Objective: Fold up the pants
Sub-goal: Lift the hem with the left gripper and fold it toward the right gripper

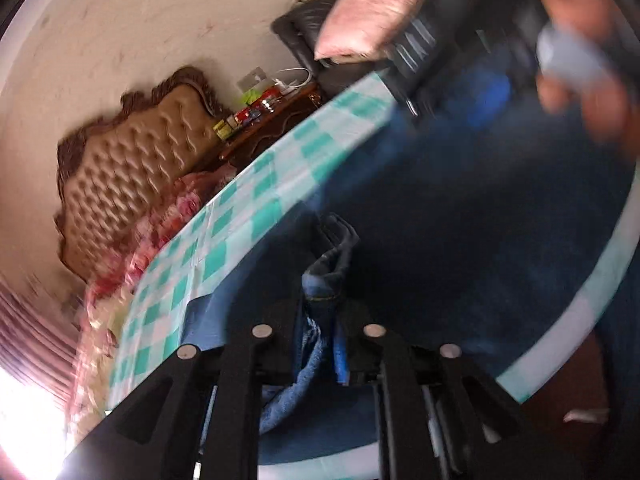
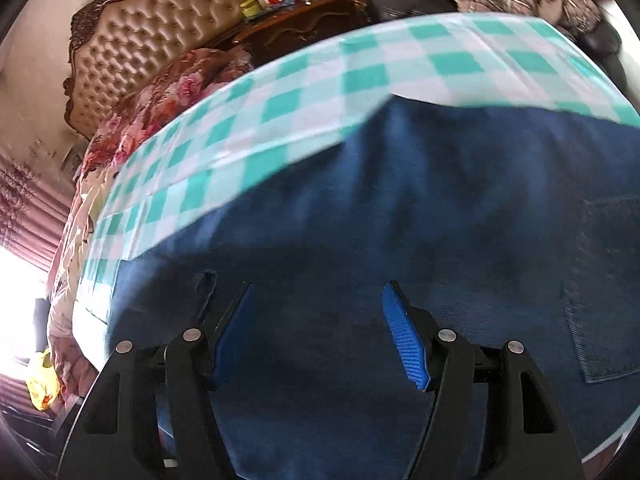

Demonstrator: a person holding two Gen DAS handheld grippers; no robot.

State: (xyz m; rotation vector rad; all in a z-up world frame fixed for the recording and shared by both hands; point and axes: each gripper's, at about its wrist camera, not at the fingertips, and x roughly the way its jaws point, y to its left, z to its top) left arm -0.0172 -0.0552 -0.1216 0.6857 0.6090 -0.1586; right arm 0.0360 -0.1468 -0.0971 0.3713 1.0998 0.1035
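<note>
Dark blue jeans (image 2: 400, 208) lie spread on a table with a green and white checked cloth (image 2: 320, 80); a back pocket (image 2: 604, 312) shows at the right. My left gripper (image 1: 320, 312) is shut on a bunched fold of the jeans' hem (image 1: 326, 280) and holds it above the rest of the jeans (image 1: 460, 240). My right gripper (image 2: 318, 320) is open just above the flat denim, blue pads (image 2: 404, 340) apart, nothing between them. In the left wrist view the right gripper and the hand holding it (image 1: 572, 60) show blurred at the top right.
Beyond the table stand a bed with a tufted brown headboard (image 2: 160, 40) and floral bedding (image 2: 168, 96), a dark wooden nightstand (image 2: 304, 20) with small items, and a dark chair with a pink pillow (image 1: 372, 12). A bright window with pink curtains (image 2: 24, 220) is at left.
</note>
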